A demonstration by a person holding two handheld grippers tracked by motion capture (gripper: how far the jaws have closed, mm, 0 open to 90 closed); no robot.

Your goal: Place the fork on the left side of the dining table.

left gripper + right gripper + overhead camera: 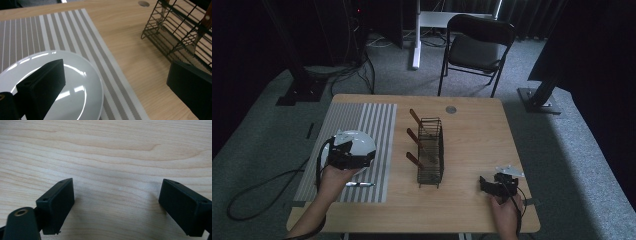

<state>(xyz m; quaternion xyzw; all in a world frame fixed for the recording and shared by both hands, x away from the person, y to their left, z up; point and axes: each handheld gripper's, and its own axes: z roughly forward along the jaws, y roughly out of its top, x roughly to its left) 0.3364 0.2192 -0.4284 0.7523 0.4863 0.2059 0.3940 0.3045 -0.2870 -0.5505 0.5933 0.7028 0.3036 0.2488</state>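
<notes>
— Containers on the table?
— Wire rack (431,152) at centre holds three brown-handled knives (414,136). White plate (354,142) sits at nine o'clock on a striped mat (377,125).

— Grippers?
— Left gripper (346,152) hovers over the plate, jaws wide apart, holding nothing. Right gripper (497,184), at four o'clock, gapes over bare wood. No readable writing.

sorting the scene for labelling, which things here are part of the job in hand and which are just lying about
In the job:
- white plate, on the striped mat, under the open left tongs
- right tongs, open, low over bare table

Lying about:
- black wire rack with wooden-handled utensils
- pen on the mat, near the table's front edge
- folding chair behind
</notes>
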